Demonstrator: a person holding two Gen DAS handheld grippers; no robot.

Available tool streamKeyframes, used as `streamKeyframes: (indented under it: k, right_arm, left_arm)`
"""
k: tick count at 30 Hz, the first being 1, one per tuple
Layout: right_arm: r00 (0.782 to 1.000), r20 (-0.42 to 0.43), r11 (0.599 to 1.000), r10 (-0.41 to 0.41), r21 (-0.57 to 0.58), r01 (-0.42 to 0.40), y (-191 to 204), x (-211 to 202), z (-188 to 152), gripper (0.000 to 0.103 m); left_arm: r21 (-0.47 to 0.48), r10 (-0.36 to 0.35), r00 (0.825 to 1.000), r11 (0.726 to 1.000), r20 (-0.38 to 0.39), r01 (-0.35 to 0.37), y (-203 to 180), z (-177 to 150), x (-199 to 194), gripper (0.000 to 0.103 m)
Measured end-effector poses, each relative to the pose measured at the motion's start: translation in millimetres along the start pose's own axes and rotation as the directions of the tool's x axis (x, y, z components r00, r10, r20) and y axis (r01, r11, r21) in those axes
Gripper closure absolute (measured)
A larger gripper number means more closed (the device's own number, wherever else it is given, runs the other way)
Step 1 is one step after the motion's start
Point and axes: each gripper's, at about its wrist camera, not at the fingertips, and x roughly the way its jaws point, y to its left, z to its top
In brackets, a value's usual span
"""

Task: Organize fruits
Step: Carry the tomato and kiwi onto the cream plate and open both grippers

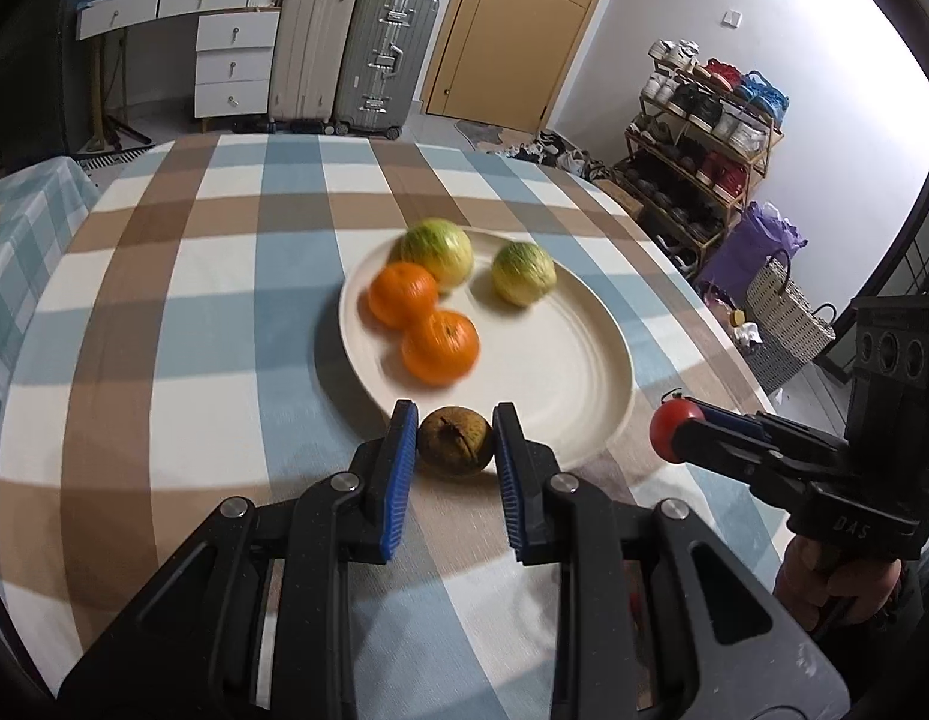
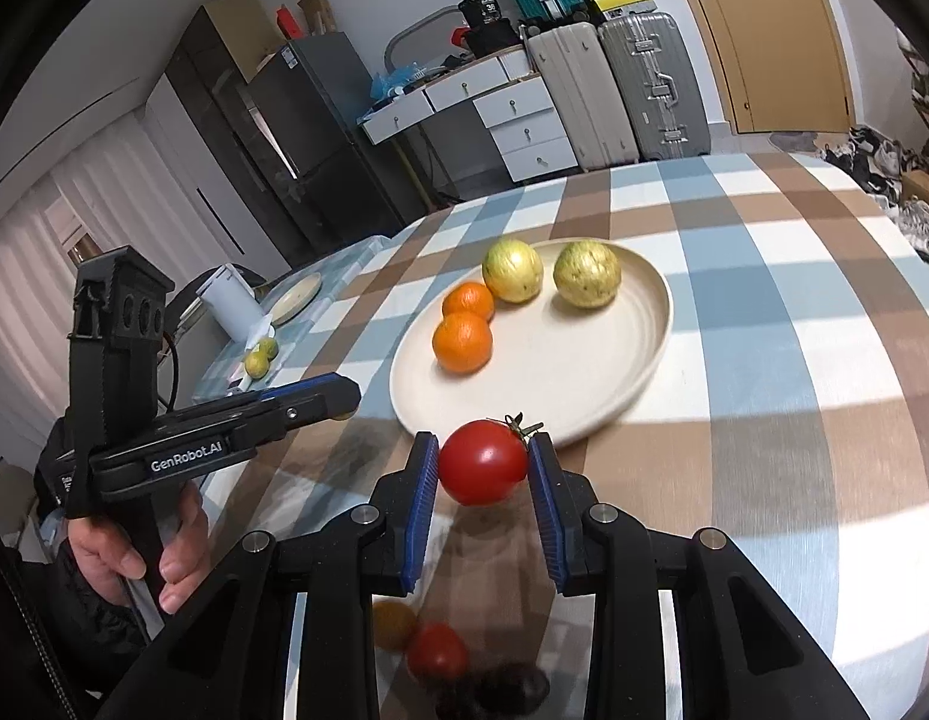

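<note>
A cream plate (image 1: 560, 360) (image 2: 584, 372) on the checked tablecloth holds two oranges (image 1: 440, 345) (image 2: 462, 341) and two yellow-green fruits (image 1: 523, 273) (image 2: 586, 274). My left gripper (image 1: 455, 438) is shut on a brown wrinkled fruit (image 1: 456, 441) just in front of the plate's near rim. My right gripper (image 2: 483, 465) is shut on a red tomato (image 2: 483, 462) with a green stem, held above the table near the plate's near edge. The tomato also shows in the left wrist view (image 1: 668, 426), right of the plate.
Under my right gripper lie an orange fruit (image 2: 393, 624), a second tomato (image 2: 437, 654) and a dark fruit (image 2: 512, 687). A side table at left holds a small plate (image 2: 296, 294), a white container (image 2: 230, 300) and small citrus (image 2: 260, 357). Suitcases, drawers and a shoe rack stand beyond.
</note>
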Motion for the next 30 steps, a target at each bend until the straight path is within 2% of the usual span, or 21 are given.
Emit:
streamKeyframes:
  k: [16, 30]
  right_arm:
    - [0.999, -0.041, 0.999, 0.03, 0.037, -0.028, -10.2, 63.0, 64.6, 0.072]
    - [0.996, -0.083, 0.999, -0.013, 0.04, 0.017, -8.0, 116.5, 87.0, 0.072]
  left_arm:
    - [0.03, -0.022, 1.0, 0.999, 0.001, 0.022, 27.1, 39.6, 46.2, 0.08]
    - [0.056, -0.067, 0.997, 0.996, -0.028, 0.069, 36.3, 43.3, 67.5, 0.08]
